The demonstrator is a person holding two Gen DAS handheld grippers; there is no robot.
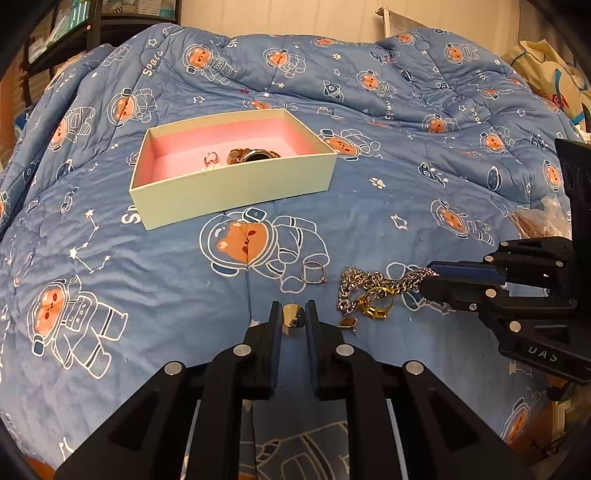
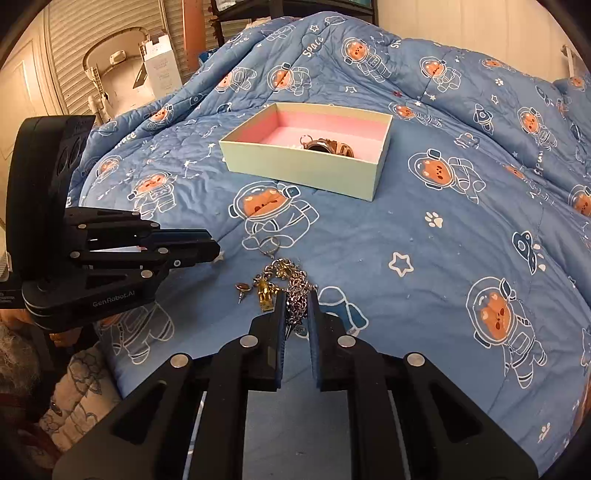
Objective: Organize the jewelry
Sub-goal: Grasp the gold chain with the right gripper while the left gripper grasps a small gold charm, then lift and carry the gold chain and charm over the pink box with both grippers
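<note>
An open pale box with a pink lining (image 1: 236, 192) (image 2: 306, 170) sits on the blue quilt and holds a watch (image 1: 253, 155) (image 2: 328, 146) and a small ring (image 1: 211, 158). My left gripper (image 1: 293, 314) is shut on a gold oval piece (image 1: 293, 315). My right gripper (image 2: 297, 304) is shut on the end of a silver chain (image 2: 297, 295) (image 1: 373, 282), low over the quilt. It also shows in the left wrist view (image 1: 432, 278). A gold ring (image 1: 376, 302) (image 2: 266, 291), a silver ring (image 1: 313, 273) (image 2: 271, 245) and a small stud earring (image 1: 349, 324) (image 2: 242, 288) lie by the chain.
The blue astronaut quilt (image 1: 369, 206) (image 2: 443, 240) covers the whole surface, with folds at the back. A dark shelf (image 1: 85, 33) stands at the far left. Bags (image 1: 554, 74) lie at the right edge. A white chair and a white box (image 2: 147, 70) stand beyond the bed.
</note>
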